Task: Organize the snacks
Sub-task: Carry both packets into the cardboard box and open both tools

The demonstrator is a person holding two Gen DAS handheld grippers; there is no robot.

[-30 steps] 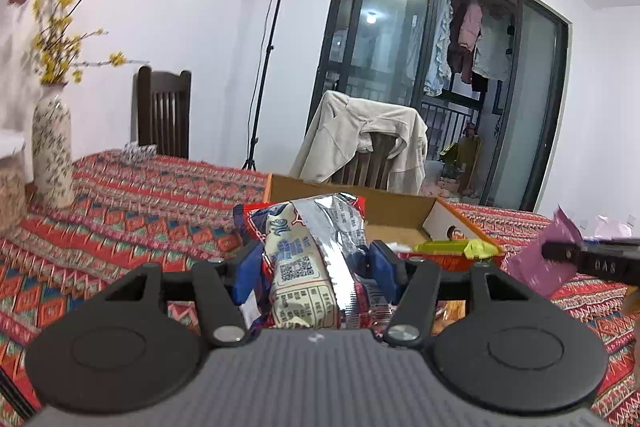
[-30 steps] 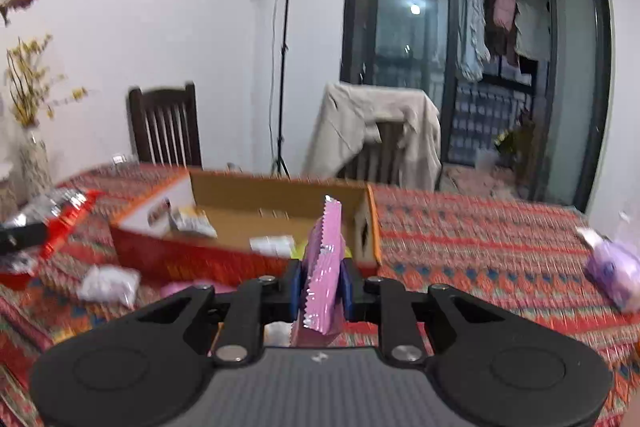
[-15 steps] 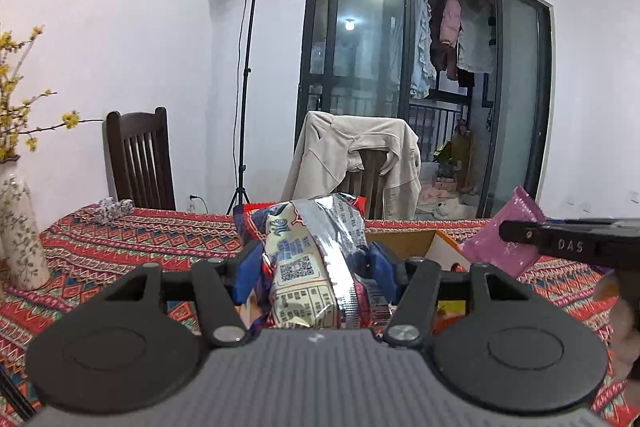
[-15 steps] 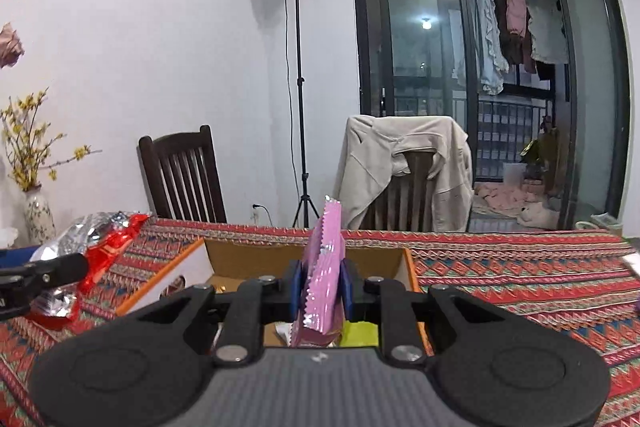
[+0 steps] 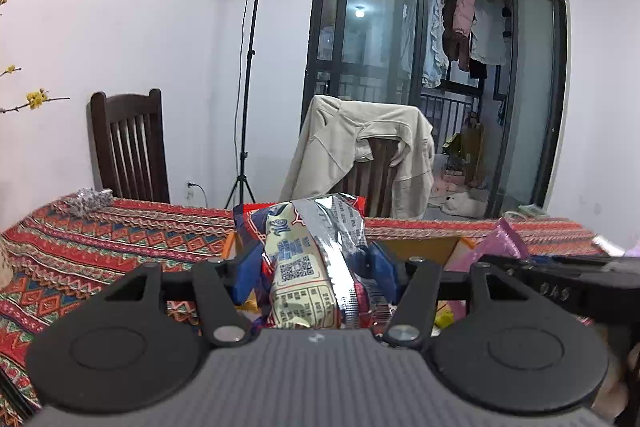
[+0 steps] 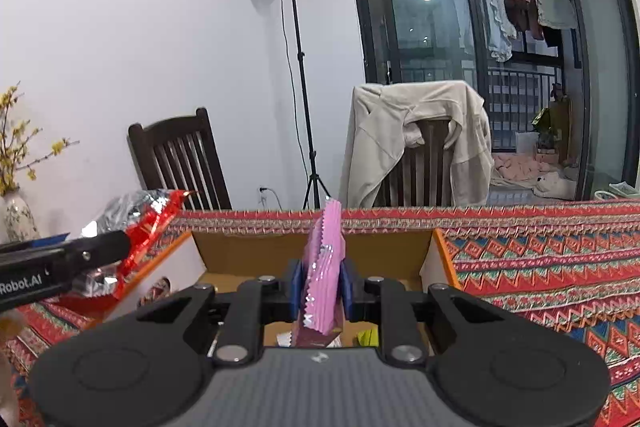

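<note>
Left gripper: I see it clamped on the silver-red snack bag.
Right gripper: pinching the pink packet edge-up.
Cardboard box: open, directly ahead under both.
Around: patterned tablecloth, two chairs, lamp stand behind.

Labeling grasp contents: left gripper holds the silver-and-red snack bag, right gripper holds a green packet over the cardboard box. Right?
One error: the right gripper holds a pink packet, not green, per the right wrist view. The left gripper, silver-and-red snack bag and cardboard box are right.
</note>
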